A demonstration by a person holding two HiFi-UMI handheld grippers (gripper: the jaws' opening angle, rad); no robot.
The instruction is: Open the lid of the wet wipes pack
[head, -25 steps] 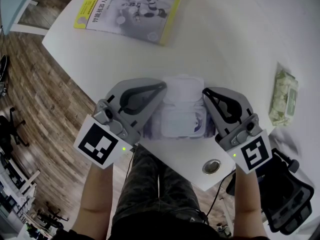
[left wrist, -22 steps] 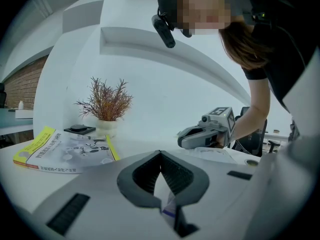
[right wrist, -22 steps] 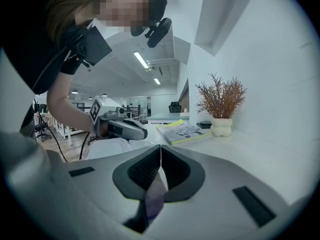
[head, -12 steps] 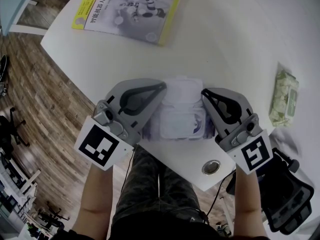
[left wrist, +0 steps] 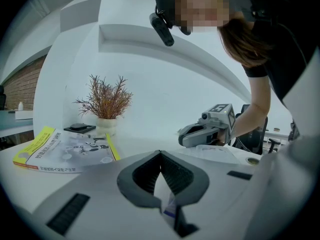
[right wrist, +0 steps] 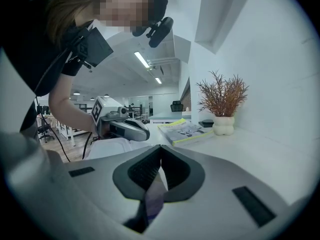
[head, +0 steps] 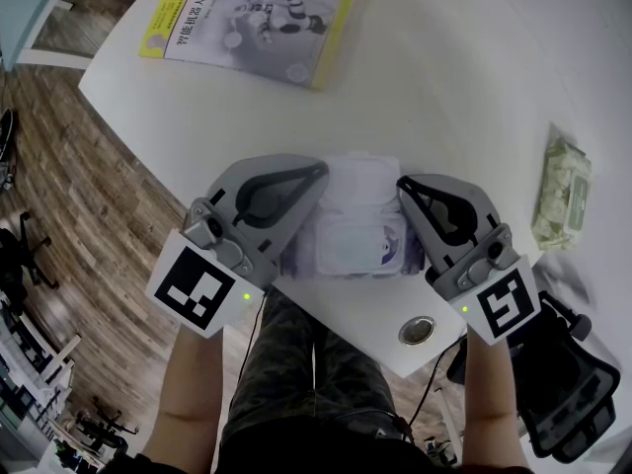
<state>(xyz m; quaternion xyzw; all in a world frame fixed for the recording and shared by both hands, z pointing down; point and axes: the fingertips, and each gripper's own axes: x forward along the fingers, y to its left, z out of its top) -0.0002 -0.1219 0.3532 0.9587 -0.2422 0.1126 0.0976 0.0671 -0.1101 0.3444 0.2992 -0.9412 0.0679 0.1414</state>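
The wet wipes pack [head: 355,230] lies on the white table [head: 464,77] close to its near edge, its white lid [head: 360,181] raised at the far side and blurred. My left gripper [head: 318,176] is shut on the pack's left end; thin white and blue wrapper [left wrist: 164,191] shows between its fingers. At the pack's right end, my right gripper [head: 405,184] is also shut on it, with purplish film [right wrist: 152,194] caught in its jaws. Each gripper appears in the other's view: the right gripper [left wrist: 200,133] over the pack [left wrist: 217,151], and the left gripper [right wrist: 125,129].
A yellow-edged book [head: 257,18] lies at the table's far left. A green tissue pack [head: 561,191] sits at the right edge. A round cable grommet [head: 418,329] is near the front edge. A potted dried plant [left wrist: 106,104] stands by the wall. A black chair [head: 563,393] is at the lower right.
Both grippers keep their places on the pack. The white lid looks more blurred now and sits slightly nearer the pack's opening.
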